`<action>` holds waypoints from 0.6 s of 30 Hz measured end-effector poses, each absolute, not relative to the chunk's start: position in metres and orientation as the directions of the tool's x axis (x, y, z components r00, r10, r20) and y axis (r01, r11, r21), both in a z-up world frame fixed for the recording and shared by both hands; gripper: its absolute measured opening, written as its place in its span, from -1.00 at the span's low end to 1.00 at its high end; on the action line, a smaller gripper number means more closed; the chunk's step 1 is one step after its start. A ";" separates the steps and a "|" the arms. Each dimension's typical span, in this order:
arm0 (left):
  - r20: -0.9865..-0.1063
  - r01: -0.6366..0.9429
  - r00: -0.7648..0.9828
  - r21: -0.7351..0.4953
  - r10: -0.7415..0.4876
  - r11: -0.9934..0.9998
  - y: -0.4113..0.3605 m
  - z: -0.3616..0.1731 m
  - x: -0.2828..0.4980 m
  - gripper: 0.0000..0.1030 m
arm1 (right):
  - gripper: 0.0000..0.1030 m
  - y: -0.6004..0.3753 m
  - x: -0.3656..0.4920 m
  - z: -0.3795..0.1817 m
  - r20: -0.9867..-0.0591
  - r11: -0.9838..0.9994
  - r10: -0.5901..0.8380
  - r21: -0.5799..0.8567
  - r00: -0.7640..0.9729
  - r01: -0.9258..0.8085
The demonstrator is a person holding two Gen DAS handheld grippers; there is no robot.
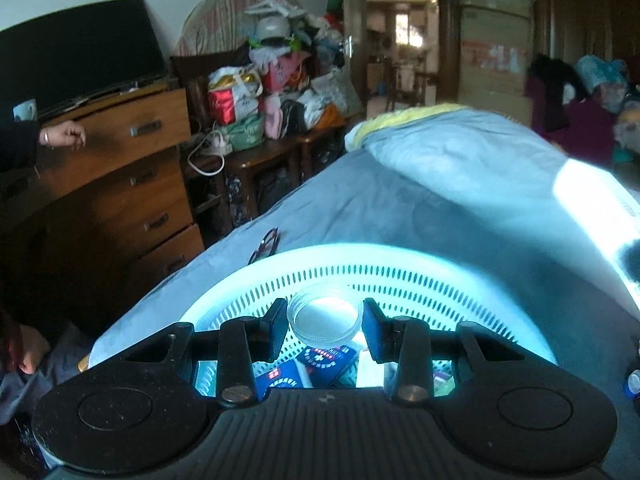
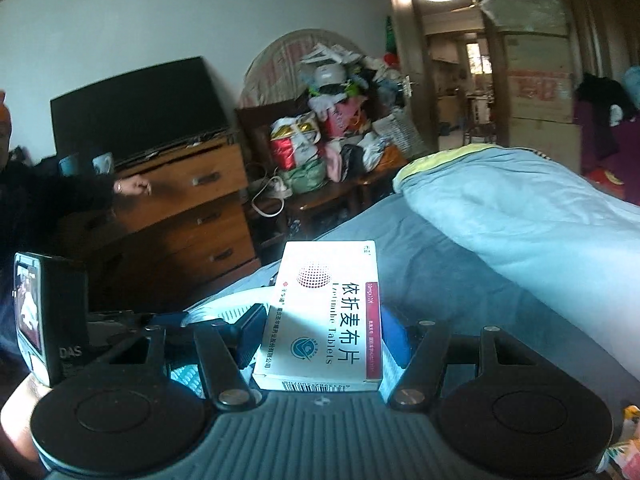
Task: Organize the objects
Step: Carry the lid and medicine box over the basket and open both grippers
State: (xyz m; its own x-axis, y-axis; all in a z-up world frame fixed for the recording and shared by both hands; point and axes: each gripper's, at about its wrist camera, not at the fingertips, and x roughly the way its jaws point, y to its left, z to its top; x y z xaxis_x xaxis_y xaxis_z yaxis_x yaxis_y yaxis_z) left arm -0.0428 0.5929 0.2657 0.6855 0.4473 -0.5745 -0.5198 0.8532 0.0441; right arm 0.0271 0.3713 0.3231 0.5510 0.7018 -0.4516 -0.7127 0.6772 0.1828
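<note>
Two grippers above slotted round white plastic basket | left gripper clamping ribbed clear lid | right gripper clamping flat cardboard tablet box

1. The basket sits on the bed, directly under the left claw.
2. A lid lies between the left claw's fingers, above the basket's inside.
3. Packets lie in the basket, below the lid.
4. Glasses lie on the bed just behind the basket's left rim.
5. A folded quilt lies on the bed behind the basket.
6. A tablet box sits between the right claw's fingers, with the basket's rim to its left.
7. A dresser stands left of the bed; a television rests on it.
8. Bags are heaped right of the dresser, behind the bed's left side.
</note>
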 end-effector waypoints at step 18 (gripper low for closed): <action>-0.591 -0.535 0.669 0.038 0.451 0.844 0.611 0.247 -0.037 -0.22 | 0.24 0.413 0.035 0.302 -0.484 0.662 0.702 0.173 0.522 -0.730</action>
State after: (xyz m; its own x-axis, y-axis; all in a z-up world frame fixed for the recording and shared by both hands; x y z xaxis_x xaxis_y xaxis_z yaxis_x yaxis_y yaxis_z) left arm -0.0373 0.6105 0.2466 0.6689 0.4507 -0.5911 -0.5347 0.8442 0.0384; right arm 0.0353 0.4133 0.3023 0.5219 0.7024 -0.4840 -0.7296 0.6615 0.1732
